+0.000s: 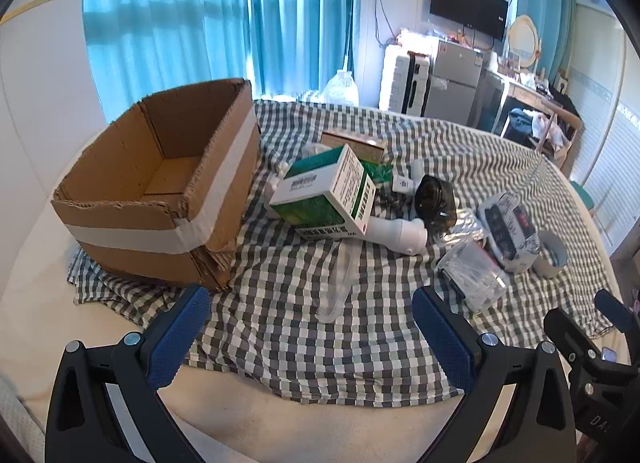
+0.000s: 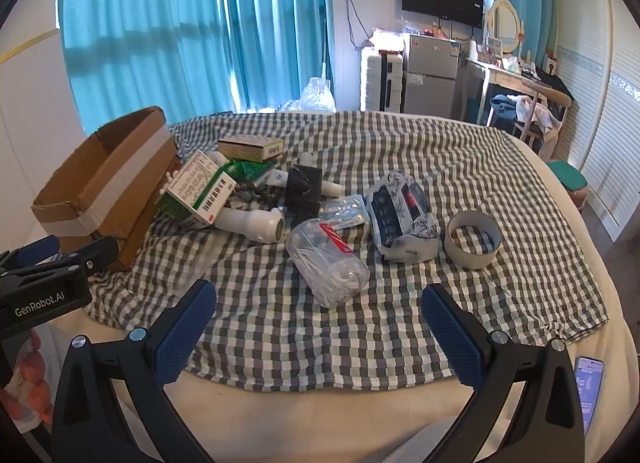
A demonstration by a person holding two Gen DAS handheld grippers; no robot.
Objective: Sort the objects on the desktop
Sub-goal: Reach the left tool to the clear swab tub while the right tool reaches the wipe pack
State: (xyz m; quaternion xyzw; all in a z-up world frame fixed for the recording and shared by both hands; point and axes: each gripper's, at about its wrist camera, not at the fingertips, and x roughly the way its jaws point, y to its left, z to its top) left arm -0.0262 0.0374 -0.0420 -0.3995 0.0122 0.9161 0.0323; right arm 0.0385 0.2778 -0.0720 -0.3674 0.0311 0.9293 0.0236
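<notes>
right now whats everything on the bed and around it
box: 1, brown with white tape, open, left on cloth
cloth: 1, grey-white check, over bed
carton: 1, green-white, tilted beside box
flat carton: 1, tan, behind pile
white tube: 1, under carton
black block: 1, mid pile
swab jar: 1, clear, on its side, front
packet: 1, white-navy, right of jar
tape roll: 1, white, far right
phone: 1, bed edge
left gripper: open, empty
right gripper: open, empty

Cream bed — checked cloth spread over it, phone at right edge.
</notes>
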